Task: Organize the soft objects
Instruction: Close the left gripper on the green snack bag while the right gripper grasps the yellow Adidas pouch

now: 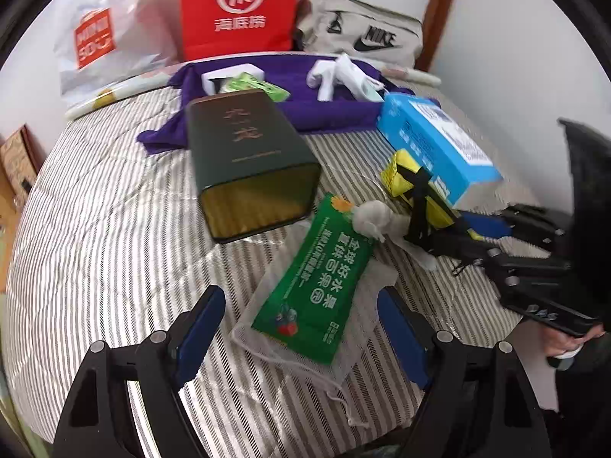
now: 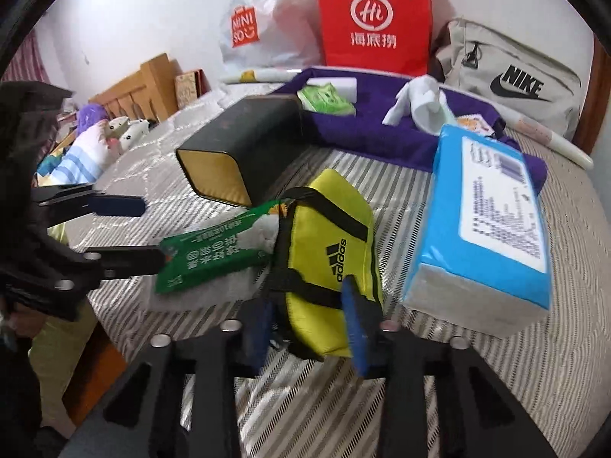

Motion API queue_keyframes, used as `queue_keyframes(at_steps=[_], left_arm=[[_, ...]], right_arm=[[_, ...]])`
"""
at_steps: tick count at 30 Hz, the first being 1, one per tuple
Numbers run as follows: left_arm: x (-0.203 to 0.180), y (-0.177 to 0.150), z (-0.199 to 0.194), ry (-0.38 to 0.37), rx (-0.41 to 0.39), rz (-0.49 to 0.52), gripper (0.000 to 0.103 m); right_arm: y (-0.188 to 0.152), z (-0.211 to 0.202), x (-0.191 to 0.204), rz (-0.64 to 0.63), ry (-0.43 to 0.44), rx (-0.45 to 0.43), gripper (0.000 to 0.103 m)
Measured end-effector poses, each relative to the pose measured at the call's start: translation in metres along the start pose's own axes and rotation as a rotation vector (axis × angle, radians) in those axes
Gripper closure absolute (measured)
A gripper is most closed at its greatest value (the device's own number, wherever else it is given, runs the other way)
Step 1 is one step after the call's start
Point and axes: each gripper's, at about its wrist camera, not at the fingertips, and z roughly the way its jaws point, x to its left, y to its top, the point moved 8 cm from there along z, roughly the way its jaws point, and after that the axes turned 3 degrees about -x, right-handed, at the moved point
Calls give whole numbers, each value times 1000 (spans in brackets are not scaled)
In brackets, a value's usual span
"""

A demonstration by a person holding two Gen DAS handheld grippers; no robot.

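Observation:
A green packet (image 1: pixel 317 286) lies on a white mesh bag (image 1: pixel 267 328) on the striped bedcover. My left gripper (image 1: pixel 303 328) stands open astride the packet's near end, its blue pads apart from it on both sides. In the right wrist view the left gripper (image 2: pixel 126 233) comes in from the left edge, at the green packet (image 2: pixel 214 252). A yellow Adidas pouch (image 2: pixel 328 252) with black straps lies beside the packet. My right gripper (image 2: pixel 307 326) is shut on the pouch's near end. The left wrist view shows the right gripper (image 1: pixel 458 233) gripping the yellow pouch (image 1: pixel 404 171).
A dark green tin (image 1: pixel 248 160) lies on its side, open end toward me. A blue tissue pack (image 2: pixel 488 221) sits right of the pouch. A purple cloth (image 1: pixel 324 114) holds white socks (image 1: pixel 336 74). A red paper bag (image 1: pixel 238 7), a Miniso bag (image 1: pixel 99 38) and a Nike bag (image 1: pixel 366 34) line the wall.

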Motion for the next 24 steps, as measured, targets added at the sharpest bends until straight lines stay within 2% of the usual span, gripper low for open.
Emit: queue_keyframes(at_steps=[4,8,14,17,20,22,24], left_arm=[[-5,6,4,-17,-26,39,23],[-10,10,13,-44,-13,62,23],[-22,9,25,-53,12,124,23],[-24,5,36,-11,32,174,24],[-25,0,43,4,42,170,30],[-25,0,41,19,20,183,42],[-24,-1,38,23,14,184,54]], right_arm=[[-2,-15,-3,25,14,-13,83],[-7,-31,-11,91,68,-12,85],[-24,-48,-21,121,52,4,85],[-31,-49,-26,130,56,19,85],[-32,-50,-28,142,63,17,84],[-32,-45,-29,139,39,27,77],[-33,-40,-30,136,24,31,76]])
